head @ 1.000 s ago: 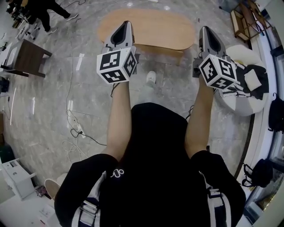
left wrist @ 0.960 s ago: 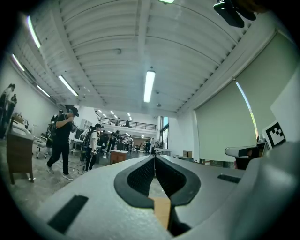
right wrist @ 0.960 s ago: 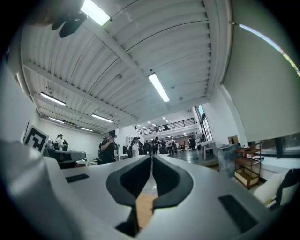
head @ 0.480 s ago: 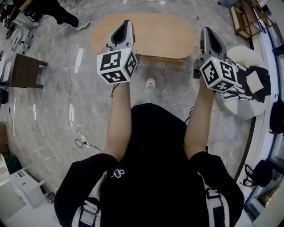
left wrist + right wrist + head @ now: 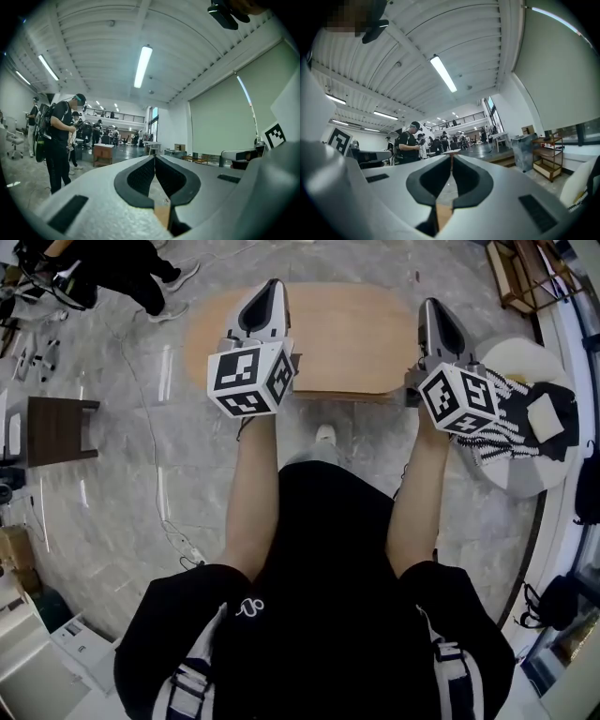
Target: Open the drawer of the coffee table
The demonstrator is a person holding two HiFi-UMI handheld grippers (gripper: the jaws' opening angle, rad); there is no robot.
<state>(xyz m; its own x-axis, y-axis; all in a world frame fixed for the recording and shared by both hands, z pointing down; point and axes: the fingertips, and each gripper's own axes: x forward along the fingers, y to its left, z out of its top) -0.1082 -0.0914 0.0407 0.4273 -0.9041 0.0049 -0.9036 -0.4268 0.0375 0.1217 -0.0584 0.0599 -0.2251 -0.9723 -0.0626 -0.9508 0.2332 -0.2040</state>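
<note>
The coffee table [image 5: 323, 334] has an oval, light-wood top and stands on the grey marble floor just ahead of me in the head view. A darker strip runs under its near edge [image 5: 352, 396]; I cannot make out a drawer there. My left gripper [image 5: 273, 285] is held level over the table's left part, its jaws shut and empty. My right gripper [image 5: 431, 305] hovers at the table's right end, also shut with nothing in it. In the left gripper view the left gripper [image 5: 154, 156] points out into the hall. The right gripper [image 5: 451, 155] does the same in its own view.
A white round seat [image 5: 511, 474] with a black-and-white cloth [image 5: 506, 423] stands at the right. A dark side table [image 5: 58, 430] is at the left, a person [image 5: 122, 263] at the top left, a wooden rack [image 5: 520, 273] at the top right. Cables [image 5: 173, 531] trail across the floor.
The coffee table has slid closer and lower in the head view as I walked toward it. Both grippers now reach over its top, still shut and held level.
</note>
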